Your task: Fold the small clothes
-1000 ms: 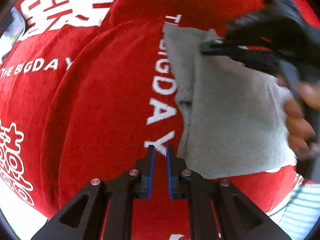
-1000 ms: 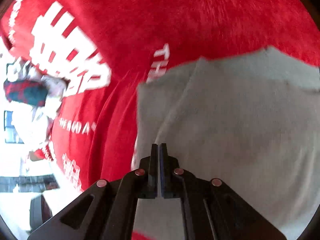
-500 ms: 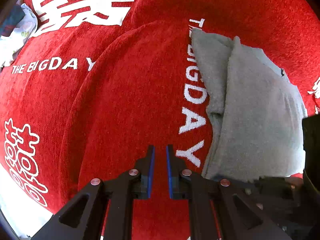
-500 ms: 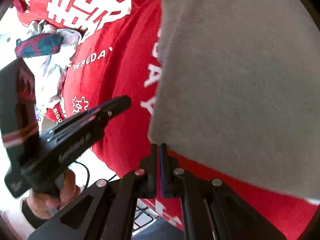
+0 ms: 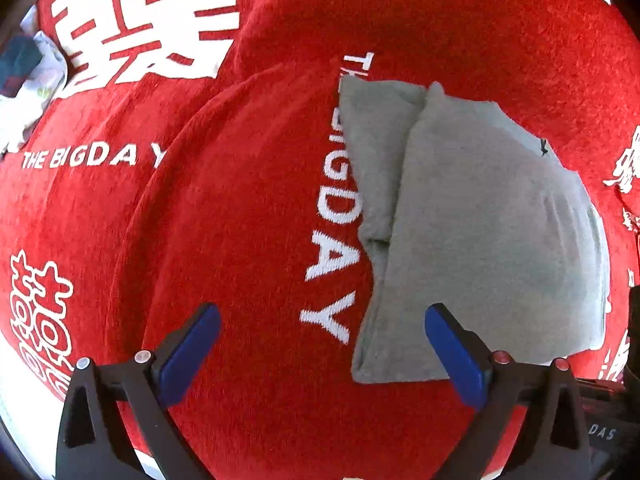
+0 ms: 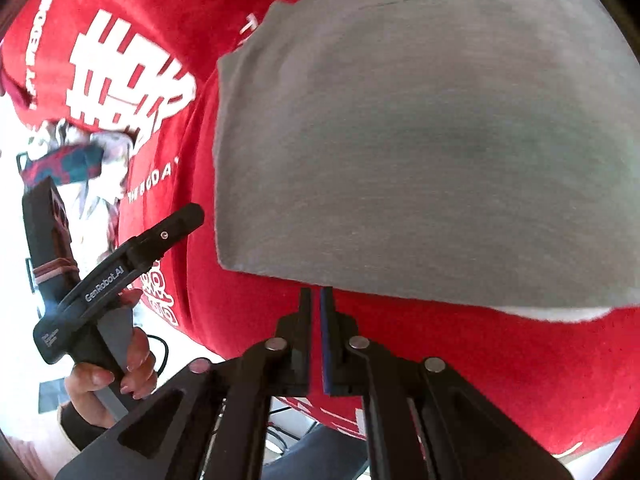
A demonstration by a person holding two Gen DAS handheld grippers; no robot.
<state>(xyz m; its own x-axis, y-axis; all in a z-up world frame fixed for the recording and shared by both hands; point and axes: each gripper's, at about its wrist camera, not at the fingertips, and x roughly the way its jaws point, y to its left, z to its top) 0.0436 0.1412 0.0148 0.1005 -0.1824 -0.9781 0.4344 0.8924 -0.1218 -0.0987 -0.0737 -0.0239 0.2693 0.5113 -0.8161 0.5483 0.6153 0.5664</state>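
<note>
Red printed blanket [image 5: 248, 208] under grey garment [image 5: 480, 232].

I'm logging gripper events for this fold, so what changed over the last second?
The left gripper opened wide; a second ago its blue-padded fingers were nearly together. It grips nothing. The right gripper drew back off the folded grey cloth to just past its near edge, still shut and empty. The cloth stayed folded on the red printed blanket.
</note>
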